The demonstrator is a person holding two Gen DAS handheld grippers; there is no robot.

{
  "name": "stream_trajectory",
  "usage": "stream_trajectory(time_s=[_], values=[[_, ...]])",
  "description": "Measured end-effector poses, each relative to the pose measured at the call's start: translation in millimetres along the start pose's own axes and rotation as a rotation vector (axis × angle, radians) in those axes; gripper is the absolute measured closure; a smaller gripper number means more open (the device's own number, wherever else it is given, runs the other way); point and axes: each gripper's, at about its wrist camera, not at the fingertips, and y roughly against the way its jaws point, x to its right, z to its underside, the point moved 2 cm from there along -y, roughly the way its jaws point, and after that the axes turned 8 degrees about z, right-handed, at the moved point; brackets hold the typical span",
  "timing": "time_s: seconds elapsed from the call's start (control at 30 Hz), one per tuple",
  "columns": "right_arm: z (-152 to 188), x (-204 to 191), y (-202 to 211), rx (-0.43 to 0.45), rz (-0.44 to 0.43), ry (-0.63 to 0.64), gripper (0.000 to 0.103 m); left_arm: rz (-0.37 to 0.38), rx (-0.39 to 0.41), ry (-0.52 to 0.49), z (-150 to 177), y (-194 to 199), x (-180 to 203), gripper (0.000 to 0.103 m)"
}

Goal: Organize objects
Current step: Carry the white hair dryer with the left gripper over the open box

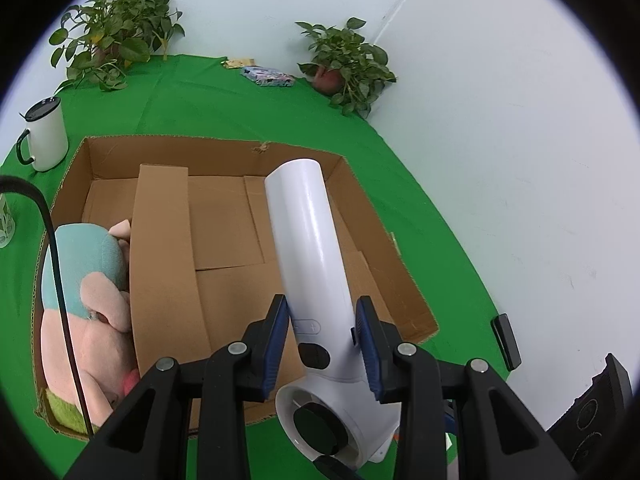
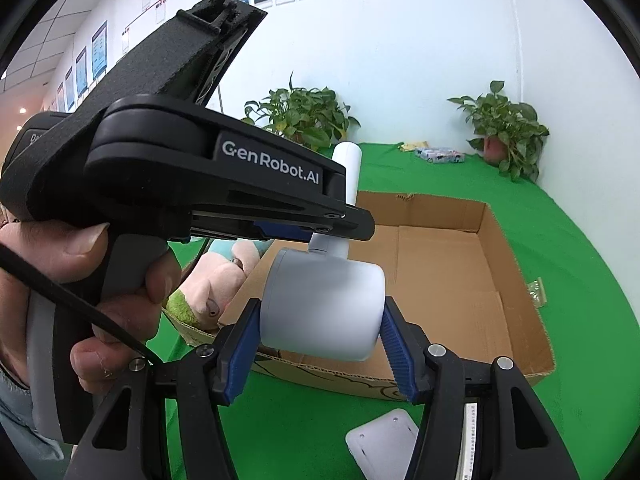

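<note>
Gripping from the left side of the scene, the person's hand [image 2: 80, 280] is wrapping its fingers around the pistol handle of the left gripper [image 1: 322, 344], thumb lying on top and the body angling forward and slightly down over the cardboard box [image 1: 100, 152]. Its blue-padded fingers [image 1: 276, 340] are pinching the handle of the white handheld fan [image 1: 308, 240] just above the buttons, pads touching both sides. The fan's handle is pointing up and away over the box's right compartment, tilting a little left, while its round head is sitting low, close to the camera.

Lying in the box's left compartment, behind a cardboard divider [image 1: 164, 260], is a pink and teal plush toy [image 1: 88, 304]. A white mug [image 1: 44, 136] with a dark lid is standing on the green cloth [image 1: 200, 96] just outside the box's far left corner.

Moving right, the right gripper [image 2: 320, 344] is reaching in level from the near side. Its blue pads [image 2: 394, 356] are flanking the fan's cylindrical head [image 2: 324, 304]; the left pad is touching it, the right pad is sitting at its edge, and whether it is pressing cannot be told. The head is hovering above the box's near wall.

Two potted plants [image 2: 508, 128] are standing at the far edge of the cloth, against the white wall.
</note>
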Motion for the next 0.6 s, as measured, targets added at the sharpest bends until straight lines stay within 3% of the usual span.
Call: stream_trajectory(time_s=[0.37, 0.6], values=[[11, -6, -61, -0.103, -0.053, -0.038, 0.048, -0.036, -0.067, 0.062, 3, -31, -43, 0.07], [16, 1, -99, -0.162, -0.089, -0.081, 0.048, -0.101, -0.104, 0.058, -2, -53, -56, 0.07]])
